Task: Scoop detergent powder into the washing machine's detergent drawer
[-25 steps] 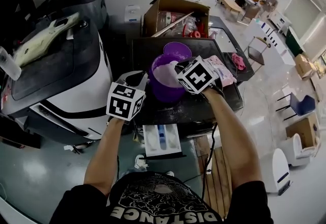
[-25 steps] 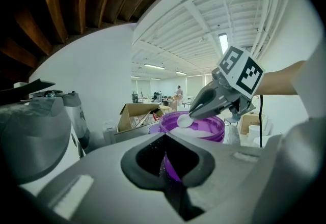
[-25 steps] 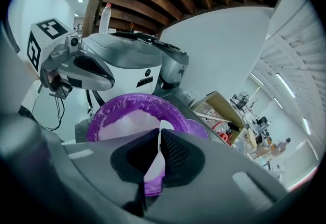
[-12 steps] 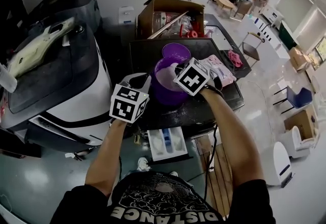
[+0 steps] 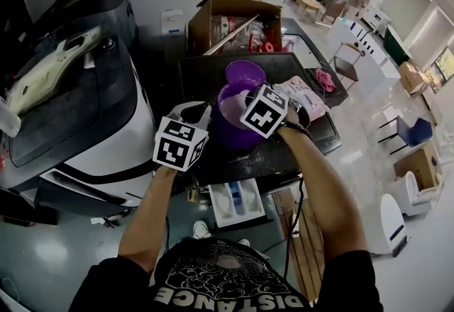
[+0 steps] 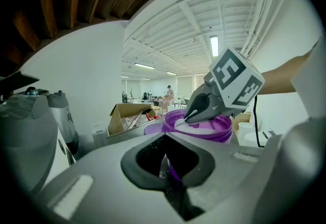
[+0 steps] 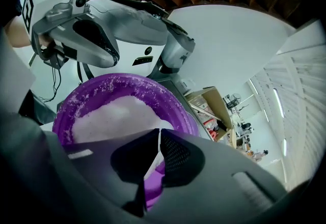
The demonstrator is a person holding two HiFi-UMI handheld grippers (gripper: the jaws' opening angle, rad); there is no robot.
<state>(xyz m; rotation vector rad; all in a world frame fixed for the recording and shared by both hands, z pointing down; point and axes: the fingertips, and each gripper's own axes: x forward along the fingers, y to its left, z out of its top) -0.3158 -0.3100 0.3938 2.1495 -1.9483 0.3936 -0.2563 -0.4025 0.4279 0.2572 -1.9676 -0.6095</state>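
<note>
– What has changed?
– The right gripper has edged in over the purple tub on the worktop, its fingers closed on a white scoop (mostly hidden). The left gripper fingers clamp the tub's side.
– And next?
– Probably load powder, then carry it level to the open drawer below.

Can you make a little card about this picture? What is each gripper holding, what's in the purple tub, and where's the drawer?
Left hand-held gripper: shut on the rim of the purple tub
Right hand-held gripper: shut on a white scoop, above the white powder
Purple tub: lid off, holds the white powder
Purple lid: lies just behind the tub
Detergent drawer: pulled open, nearer the person than the tub
</note>
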